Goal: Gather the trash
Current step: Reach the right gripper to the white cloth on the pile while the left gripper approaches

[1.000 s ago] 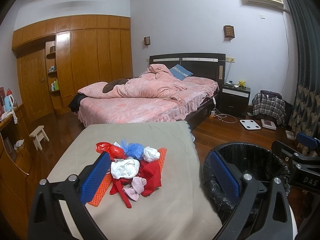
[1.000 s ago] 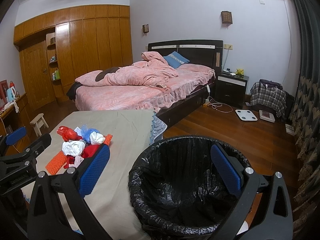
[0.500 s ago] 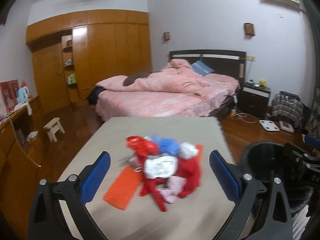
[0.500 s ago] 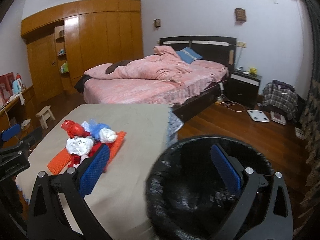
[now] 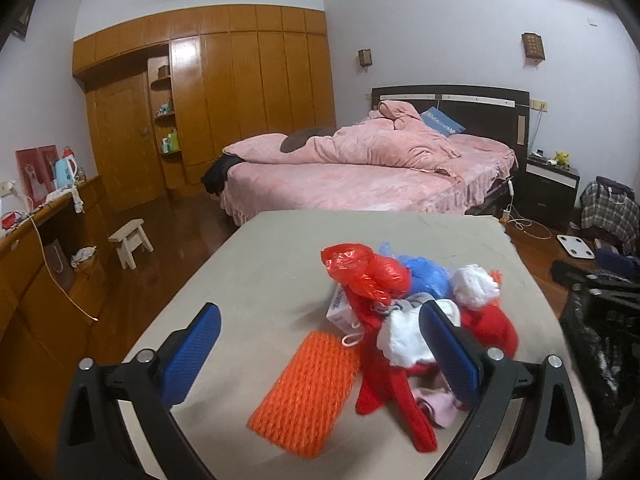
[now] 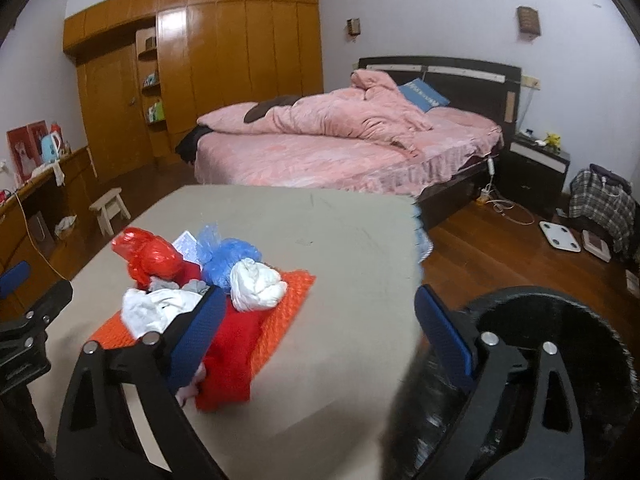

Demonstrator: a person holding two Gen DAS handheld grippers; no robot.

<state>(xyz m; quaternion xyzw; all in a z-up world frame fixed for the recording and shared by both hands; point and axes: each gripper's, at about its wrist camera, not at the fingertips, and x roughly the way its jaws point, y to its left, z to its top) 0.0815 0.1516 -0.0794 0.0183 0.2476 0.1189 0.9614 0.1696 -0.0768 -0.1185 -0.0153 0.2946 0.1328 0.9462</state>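
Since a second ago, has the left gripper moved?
Yes. The left gripper has swung left, away from the black bin and over the trash pile; the bin now sits at the view's right edge.

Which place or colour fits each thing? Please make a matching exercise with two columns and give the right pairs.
Things:
1. crumpled plastic bag
2. knitted mat
3. bin
4. stool

Descriptions:
A. on the wooden floor by the wardrobe
B. orange, flat on the table
C. red, on top of the pile
D. lined with black plastic, beside the table

Pairs: 1-C, 2-B, 3-D, 4-A
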